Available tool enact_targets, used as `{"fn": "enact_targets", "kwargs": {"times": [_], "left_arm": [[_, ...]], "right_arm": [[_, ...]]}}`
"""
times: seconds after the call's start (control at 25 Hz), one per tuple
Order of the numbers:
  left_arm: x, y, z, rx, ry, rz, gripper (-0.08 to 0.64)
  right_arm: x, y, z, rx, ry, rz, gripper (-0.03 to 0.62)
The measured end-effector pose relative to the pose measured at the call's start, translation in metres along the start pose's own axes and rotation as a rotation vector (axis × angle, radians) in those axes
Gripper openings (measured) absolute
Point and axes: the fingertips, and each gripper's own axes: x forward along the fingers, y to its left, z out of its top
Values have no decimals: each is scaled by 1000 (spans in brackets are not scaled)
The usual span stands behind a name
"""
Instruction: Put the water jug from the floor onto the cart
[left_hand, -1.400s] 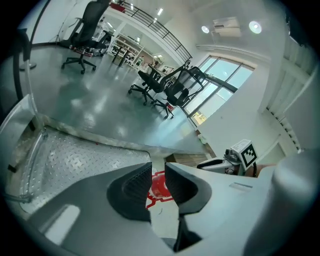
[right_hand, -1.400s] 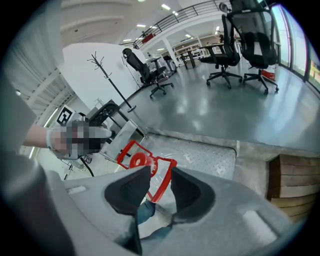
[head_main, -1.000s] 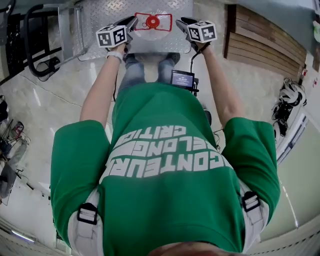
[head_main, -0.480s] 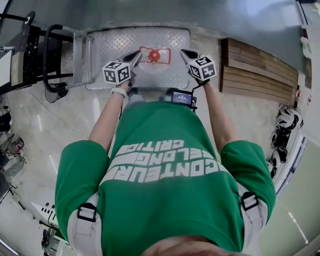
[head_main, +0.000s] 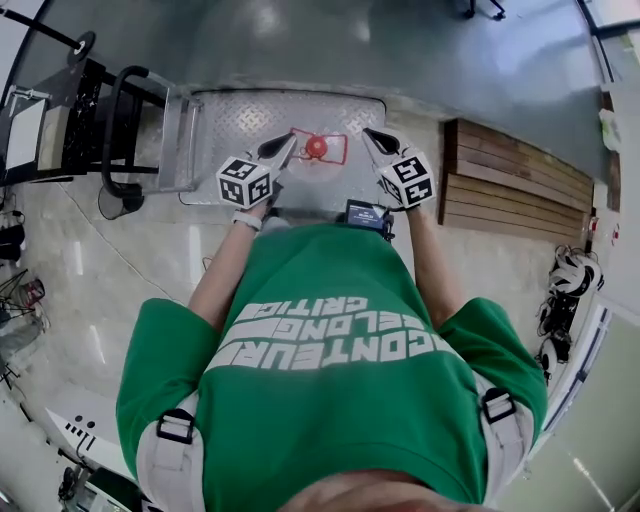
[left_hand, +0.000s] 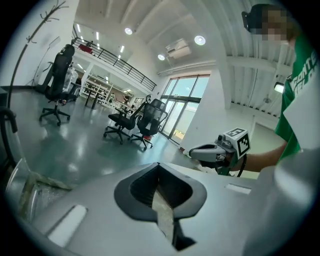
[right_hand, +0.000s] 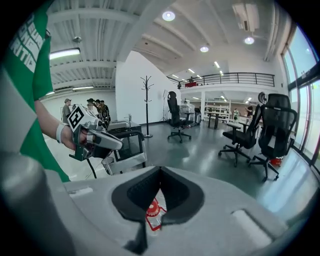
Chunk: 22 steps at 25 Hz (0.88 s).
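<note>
Head view, left to right: the cart (head_main: 230, 120), its diamond-plate deck bare at this side; the left gripper (head_main: 287, 144), whose jaws have just been closing and now meet on nothing; the water jug (head_main: 318, 148), red-capped, standing on the cart deck between both gripper tips; the right gripper (head_main: 372, 138), jaws together, empty; a wooden pallet (head_main: 510, 190) on the floor.
</note>
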Motion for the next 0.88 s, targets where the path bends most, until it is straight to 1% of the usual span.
{"fn": "enact_targets", "kwargs": {"times": [0.2, 0.36, 0.88], "left_arm": [[-2, -15, 15, 81, -28, -3, 0], [-2, -23, 18, 114, -36, -3, 0], [-8, -23, 8, 83, -35, 11, 0]], "right_arm": [[1, 12, 11, -42, -16, 21, -6], [2, 18, 15, -51, -25, 36, -6], [4, 31, 16, -65, -19, 59, -8]]}}
